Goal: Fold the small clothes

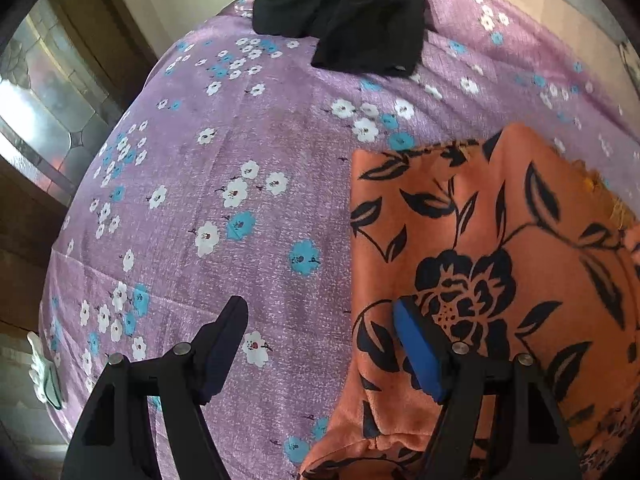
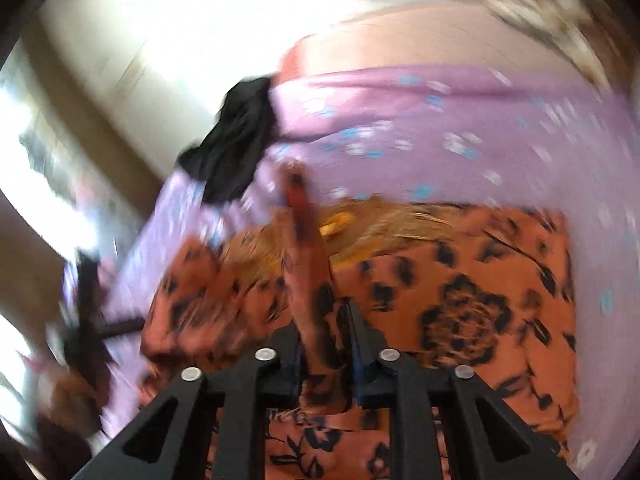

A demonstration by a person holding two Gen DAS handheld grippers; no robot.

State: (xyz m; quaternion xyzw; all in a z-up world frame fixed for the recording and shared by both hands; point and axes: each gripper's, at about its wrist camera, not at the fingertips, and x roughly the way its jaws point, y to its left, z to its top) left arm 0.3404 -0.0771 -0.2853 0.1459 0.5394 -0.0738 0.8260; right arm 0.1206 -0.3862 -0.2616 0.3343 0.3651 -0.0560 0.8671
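An orange garment with black flowers lies partly folded on a purple flowered bedsheet. My left gripper is open above the garment's left edge, one finger over the sheet, one over the cloth. In the blurred right wrist view my right gripper is shut on a raised fold of the orange garment, which stands up between the fingers. A yellow-orange lining or fringe shows at the garment's far edge.
A heap of black clothes lies at the far edge of the bed and also shows in the right wrist view. A window and wooden frame are at the left. A white object hangs off the bed's near left edge.
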